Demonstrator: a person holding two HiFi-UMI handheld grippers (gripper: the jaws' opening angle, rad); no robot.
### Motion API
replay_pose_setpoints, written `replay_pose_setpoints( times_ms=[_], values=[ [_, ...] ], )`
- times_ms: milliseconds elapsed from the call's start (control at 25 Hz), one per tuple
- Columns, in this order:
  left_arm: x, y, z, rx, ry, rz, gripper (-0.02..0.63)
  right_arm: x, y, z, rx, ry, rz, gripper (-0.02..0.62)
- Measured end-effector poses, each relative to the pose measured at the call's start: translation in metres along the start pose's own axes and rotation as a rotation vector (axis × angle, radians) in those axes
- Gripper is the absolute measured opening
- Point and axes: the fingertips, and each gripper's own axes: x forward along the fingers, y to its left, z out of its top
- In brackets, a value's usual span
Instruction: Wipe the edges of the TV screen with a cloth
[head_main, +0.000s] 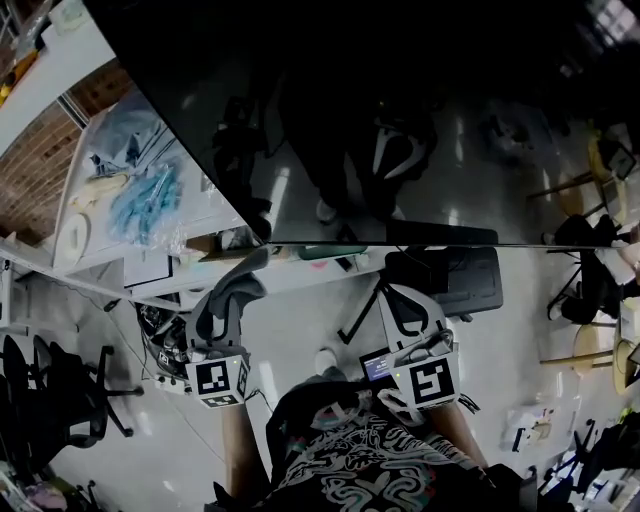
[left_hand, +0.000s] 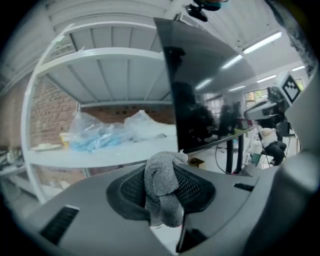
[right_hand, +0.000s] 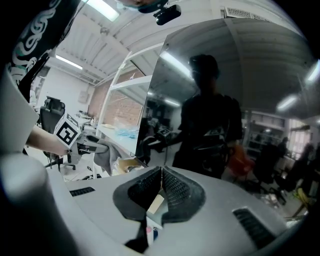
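A: Where's the cloth?

B: The grey cloth (left_hand: 163, 192) is pinched in the left hand-held gripper (head_main: 243, 283). Its jaws are closed on it, with folds bunched up above them and a tail hanging down below.

A: And how close is it to the TV screen?

B: The TV screen (head_main: 400, 120) is dark and glossy, and it reflects a person and ceiling lights. The cloth's top end is up at the screen's lower left corner, just under the bottom edge. I can't tell if it's actually touching.

A: What about the other one?

B: The right hand-held gripper (right_hand: 161, 176) has its jaws pressed together tip to tip, with nothing held between them. In the head view it sits further right, below the screen's bottom edge and apart from it. Its jaws point up towards the glass.

A: What's nearby?

B: There's a white shelf (left_hand: 102, 156) left of the screen with clear and blue plastic bags (left_hand: 97, 134) lying on it, and a brick wall (left_hand: 47, 122) behind that. In the head view, black office chairs (head_main: 62, 392) stand on the pale floor (head_main: 160, 440) to the left. The person's patterned dark shirt (head_main: 360, 465) fills the bottom of that view.
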Motion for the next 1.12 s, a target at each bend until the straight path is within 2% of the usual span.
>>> replay_pose_setpoints(
  times_ms=[80, 120, 360, 520, 720, 840, 1000, 1120],
  values=[
    [-0.004, 0.014, -0.010, -0.062, 0.022, 0.065, 0.127, -0.006, -0.003, -0.004, 0.026, 0.000, -0.019, 0.029],
    [-0.003, 0.017, -0.011, -0.064, 0.030, 0.078, 0.127, -0.008, -0.005, -0.006, 0.035, -0.002, -0.030, 0.029],
    [0.021, 0.004, -0.006, 0.007, 0.054, 0.074, 0.127, -0.019, -0.005, -0.012, 0.055, 0.021, -0.056, 0.029],
    [0.038, -0.005, 0.001, 0.024, 0.050, 0.059, 0.127, -0.020, -0.005, -0.009, 0.036, 0.011, -0.055, 0.029],
    [0.056, -0.016, 0.013, 0.018, 0.031, 0.023, 0.127, -0.027, -0.004, -0.016, 0.082, 0.057, -0.075, 0.031],
    [0.063, -0.025, 0.022, 0.025, 0.011, -0.004, 0.127, -0.029, -0.007, -0.014, 0.058, 0.029, -0.087, 0.031],
    [0.069, -0.038, 0.027, 0.024, -0.001, -0.041, 0.127, -0.034, -0.011, -0.019, 0.086, 0.063, -0.106, 0.031],
    [0.073, -0.046, 0.031, 0.017, -0.011, -0.065, 0.127, -0.032, -0.013, -0.016, 0.058, 0.036, -0.109, 0.031]
  ],
)
